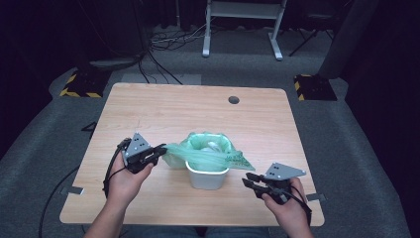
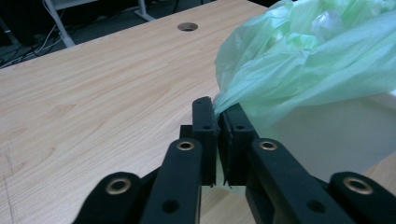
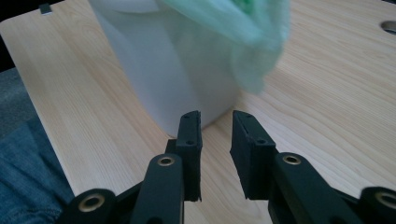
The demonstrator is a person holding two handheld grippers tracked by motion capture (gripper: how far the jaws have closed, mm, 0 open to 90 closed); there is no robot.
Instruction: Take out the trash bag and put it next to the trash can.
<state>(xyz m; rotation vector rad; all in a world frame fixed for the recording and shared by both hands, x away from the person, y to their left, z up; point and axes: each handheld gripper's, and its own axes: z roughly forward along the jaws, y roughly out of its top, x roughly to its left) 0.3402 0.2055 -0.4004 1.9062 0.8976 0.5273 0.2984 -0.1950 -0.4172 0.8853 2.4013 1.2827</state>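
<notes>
Small white waste bin (image 1: pixel 207 174) standing just below centre of the wooden bench (image 1: pixel 163 106), lined with a pale green bag (image 1: pixel 210 153) whose rim is folded out over the bin's edge; crumpled whitish contents visible inside, too small to identify. Left gripper (image 1: pixel 161 150) at 9 o'clock of the bin, held in the left hand (image 1: pixel 124 181) — jaws nearly together, pinching a drawn-out corner of the bag, the film stretched taut from bin rim to jaws. Same pinch in the left gripper view: green film (image 2: pixel 299 60) gathered between the two black pads, white bin wall (image 2: pixel 336 140) behind it. Right gripper (image 1: pixel 246 179) at 4 o'clock of the bin, held in the right hand (image 1: pixel 287 210), near the bin but apart from it — jaws narrowly parted, nothing between them. Right gripper view: bin wall (image 3: pixel 168 70) straight ahead, loose flap of the bag (image 3: pixel 252 42) hanging over its rim at 1 o'clock, blurred. Round cable hole (image 1: pixel 234 99) in the bench at 12 o'clock, well apart from the bin.
</notes>
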